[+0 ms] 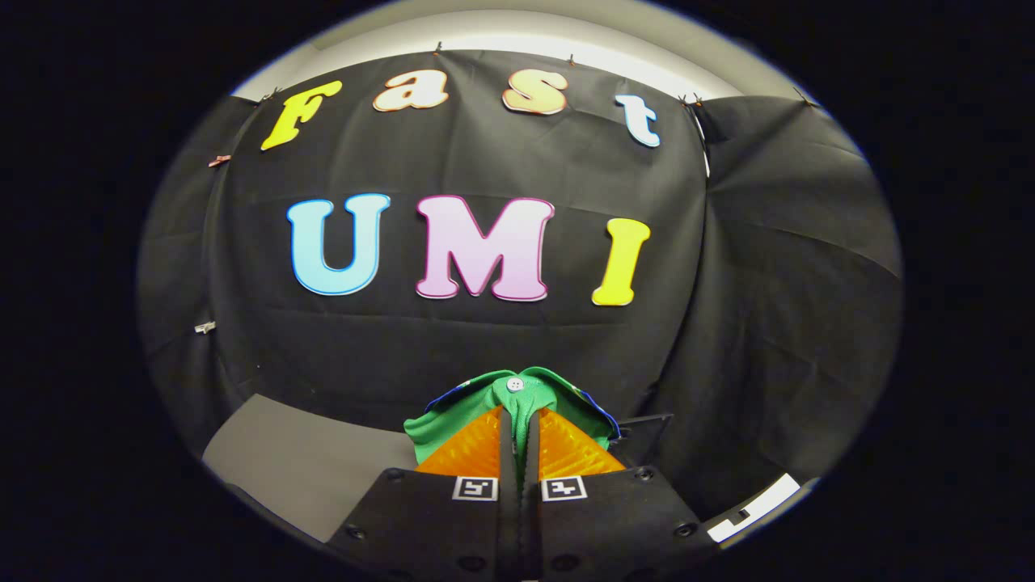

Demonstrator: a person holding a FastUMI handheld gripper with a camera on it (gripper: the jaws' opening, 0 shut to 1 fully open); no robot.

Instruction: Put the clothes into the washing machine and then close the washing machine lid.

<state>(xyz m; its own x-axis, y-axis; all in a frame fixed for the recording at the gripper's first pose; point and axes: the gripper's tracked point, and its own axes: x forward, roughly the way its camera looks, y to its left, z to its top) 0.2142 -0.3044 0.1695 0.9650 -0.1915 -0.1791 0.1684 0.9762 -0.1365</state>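
Note:
My gripper (518,420) is shut on a green garment (517,392), a shirt with a white button and a blue-edged collar. Both fingers (477,449) press the cloth between them, and the fabric bunches up over and beyond the fingertips. The garment hangs lifted in front of the black cloth wall. Its lower part is hidden behind the fingers.
A grey flat surface (307,465) lies low to the left of the fingers. A dark panel edge (647,428) shows just right of the garment, and a white strip with a dark mark (756,505) lies lower right. Black cloth wall (485,364) stands close ahead.

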